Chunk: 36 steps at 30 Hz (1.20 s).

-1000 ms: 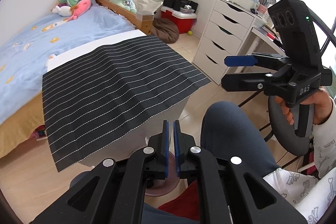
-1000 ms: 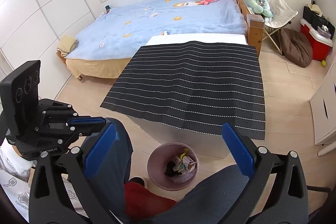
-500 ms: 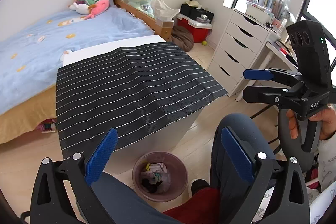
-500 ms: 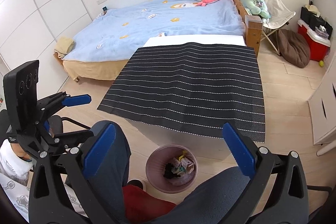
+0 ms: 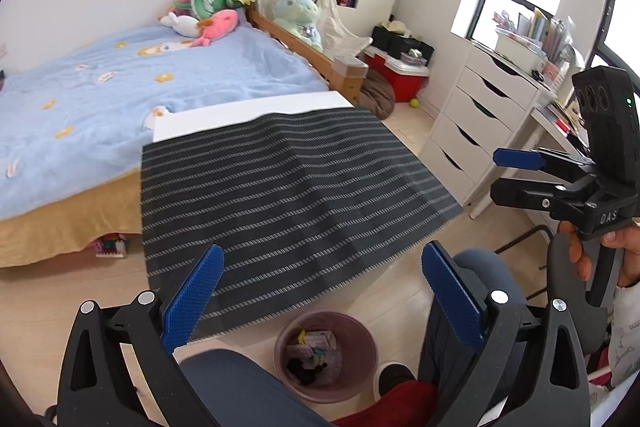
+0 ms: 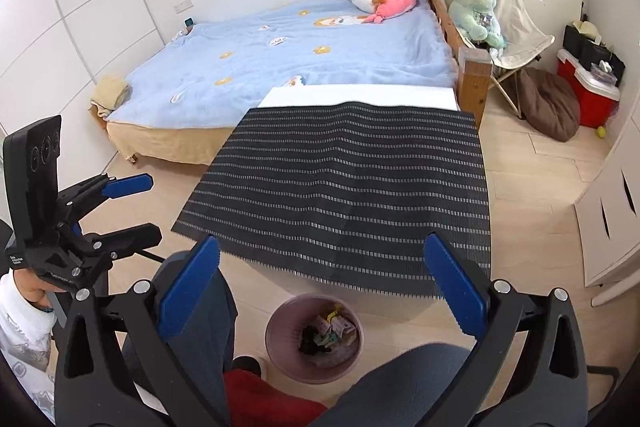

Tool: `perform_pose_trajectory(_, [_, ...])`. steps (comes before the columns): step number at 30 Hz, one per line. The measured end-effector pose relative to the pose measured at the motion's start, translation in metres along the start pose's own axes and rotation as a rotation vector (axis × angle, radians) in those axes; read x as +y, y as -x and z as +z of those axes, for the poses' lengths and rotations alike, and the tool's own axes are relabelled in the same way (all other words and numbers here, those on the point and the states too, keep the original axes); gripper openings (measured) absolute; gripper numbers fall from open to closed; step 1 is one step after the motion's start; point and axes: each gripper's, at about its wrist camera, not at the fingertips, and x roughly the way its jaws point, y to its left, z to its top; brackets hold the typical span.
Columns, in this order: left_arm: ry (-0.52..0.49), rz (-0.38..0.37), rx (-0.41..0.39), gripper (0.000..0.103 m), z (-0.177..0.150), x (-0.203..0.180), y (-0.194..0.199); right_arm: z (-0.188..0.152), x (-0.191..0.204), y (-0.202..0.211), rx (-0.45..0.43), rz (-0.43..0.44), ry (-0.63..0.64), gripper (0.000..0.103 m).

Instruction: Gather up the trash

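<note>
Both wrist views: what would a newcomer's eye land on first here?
The black striped mat draped over the white table fills the middle, bare of trash. Below its near edge, on the floor between the person's knees, stands the pink bin with wrappers inside. Both the left gripper and right gripper are open, empty.

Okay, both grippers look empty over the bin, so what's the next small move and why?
Probably just draw both grippers back and stop. The left gripper and the right gripper both stand open with nothing between their fingers, the pink bin on the floor already holds scraps, and the striped mat shows no trash on it. I see nothing else to collect in either view.
</note>
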Motion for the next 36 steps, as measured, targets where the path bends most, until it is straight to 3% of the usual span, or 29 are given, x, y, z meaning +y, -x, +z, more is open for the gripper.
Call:
perform_pose_trajectory(9, [-0.005, 0.022, -0.027, 0.095, 0.023, 0.012, -0.009, 0.028, 0.002, -0.017, -0.006, 0.001, 0.031, 0.1])
perform_pose_trajectory(17, [0.033, 0.006, -0.002, 0.097, 0.029, 0.023, -0.02, 0.043, 0.003, -0.023, -0.014, 0.017, 0.036, 0.1])
perform_pose_trajectory(36, [0.053, 0.056, -0.012, 0.097, 0.033, 0.026, -0.02, 0.041, 0.005, -0.032, 0.007, 0.03, 0.041, 0.1])
